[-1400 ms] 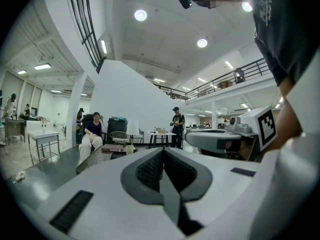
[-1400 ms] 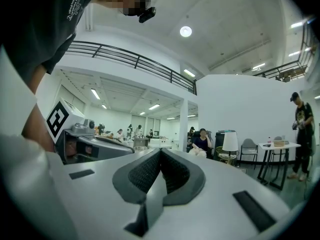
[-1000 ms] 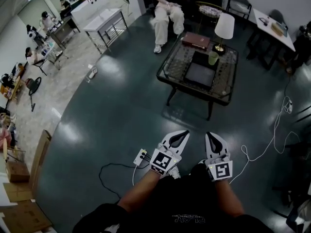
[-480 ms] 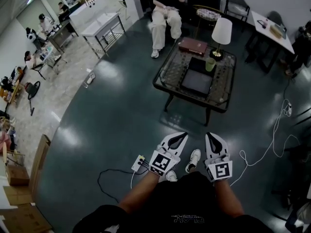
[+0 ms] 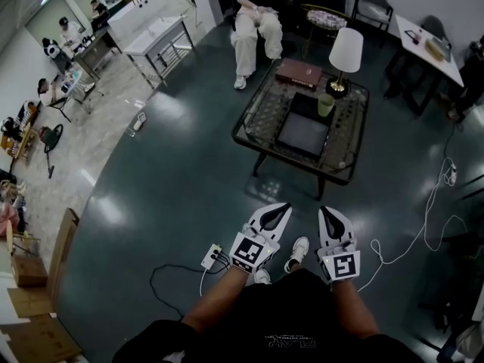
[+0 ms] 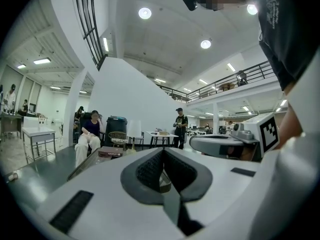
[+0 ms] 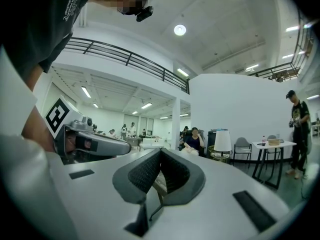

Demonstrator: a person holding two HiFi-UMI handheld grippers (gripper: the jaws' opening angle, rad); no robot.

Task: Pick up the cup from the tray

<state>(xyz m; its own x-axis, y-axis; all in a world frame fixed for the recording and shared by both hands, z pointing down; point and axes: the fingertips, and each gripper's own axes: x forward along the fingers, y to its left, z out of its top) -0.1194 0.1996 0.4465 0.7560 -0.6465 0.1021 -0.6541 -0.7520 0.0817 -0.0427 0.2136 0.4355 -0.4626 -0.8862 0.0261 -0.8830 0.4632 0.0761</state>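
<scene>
Left claw (image 5: 282, 207): clenched, empty.
Right claw (image 5: 326, 209): clenched, empty, just beside the left claw.
Cup (image 5: 326, 105): green, upright, well ahead of both claws, by the tray's far right corner.
Tray (image 5: 302, 133): dark, on the glass desk (image 5: 261, 116).

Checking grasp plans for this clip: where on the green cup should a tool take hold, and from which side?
Probably grip the cup across its round side wall, coming from the near, tray side: it stands upright at the far corner of the tray, and the lamp crowds it from behind.
</scene>
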